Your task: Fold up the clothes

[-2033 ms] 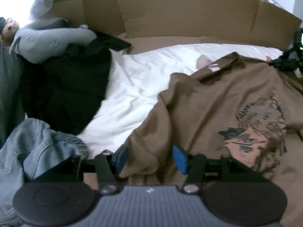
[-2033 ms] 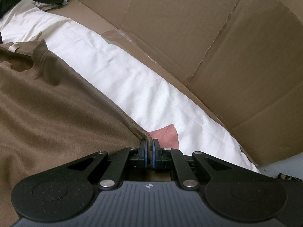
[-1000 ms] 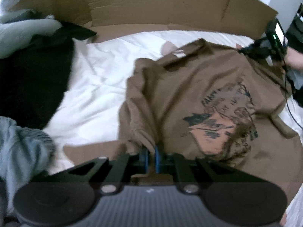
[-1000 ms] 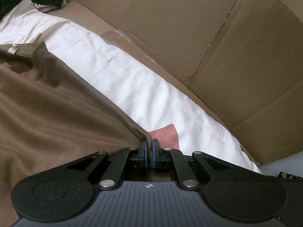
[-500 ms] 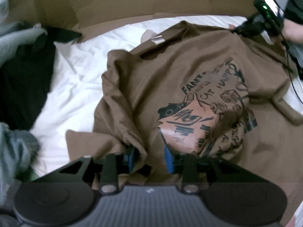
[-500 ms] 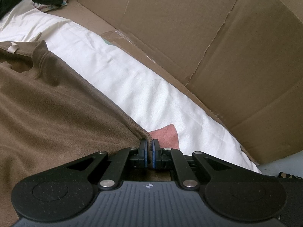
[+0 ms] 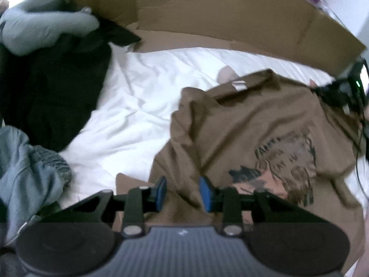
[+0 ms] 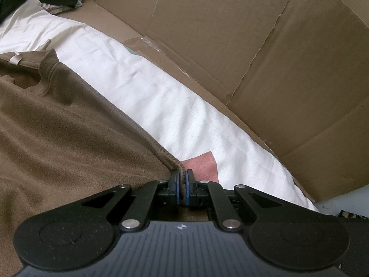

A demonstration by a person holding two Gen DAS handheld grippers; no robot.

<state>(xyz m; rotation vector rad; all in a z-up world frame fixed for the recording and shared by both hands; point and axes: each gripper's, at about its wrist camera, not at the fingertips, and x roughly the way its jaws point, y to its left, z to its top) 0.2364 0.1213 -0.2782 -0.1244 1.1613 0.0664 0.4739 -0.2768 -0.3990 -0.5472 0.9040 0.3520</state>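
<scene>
The brown T-shirt [image 7: 253, 120] lies print-up on the white sheet [image 7: 143, 106] of the bed, its collar toward the cardboard wall [image 7: 219, 18] and its long axis running from that wall back to the cameras. The right gripper [image 8: 181, 185] pinches the shirt's sleeve hem, jaws pressed together, probably to anchor that side. The left gripper [image 7: 183, 192] has its jaws closing around a bunched fold, pads not yet pressing. Dark clothes [image 7: 53, 92] lie beyond the sheet.

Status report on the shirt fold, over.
Right gripper shut on brown shirt edge. Left gripper jaws closing, shirt fold between them, not pinched. Black garment and jeans lie apart, leftward.
</scene>
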